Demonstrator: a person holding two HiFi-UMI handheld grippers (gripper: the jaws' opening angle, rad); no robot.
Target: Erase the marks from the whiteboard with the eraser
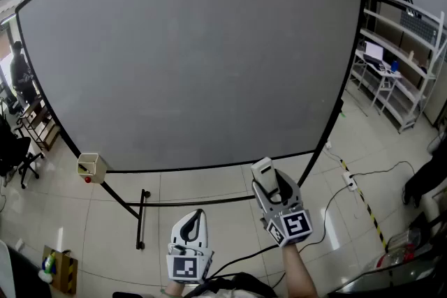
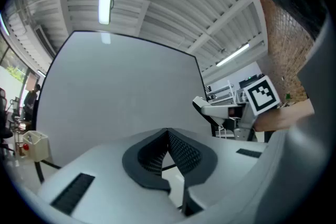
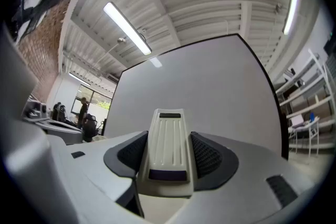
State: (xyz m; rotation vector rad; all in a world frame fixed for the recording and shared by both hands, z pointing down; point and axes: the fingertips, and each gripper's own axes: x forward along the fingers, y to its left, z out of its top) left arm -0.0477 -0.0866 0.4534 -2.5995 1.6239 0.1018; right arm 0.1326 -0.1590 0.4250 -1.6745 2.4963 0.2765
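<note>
Clamped lengthwise in the right tongs (image 1: 271, 186), the white eraser (image 3: 168, 140) is pointed nose-first at the whiteboard (image 1: 188, 52), which stands ahead and above, its lower edge nearest this hand. Left tongs (image 2: 167, 150) are held lower and farther back, pressed together on nothing. No marks can be made out on the board.

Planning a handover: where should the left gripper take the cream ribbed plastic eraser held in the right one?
Probably the eraser's free tip, pinched across its narrow sides from the whiteboard side; the right gripper's jaws cover the rest.
</note>
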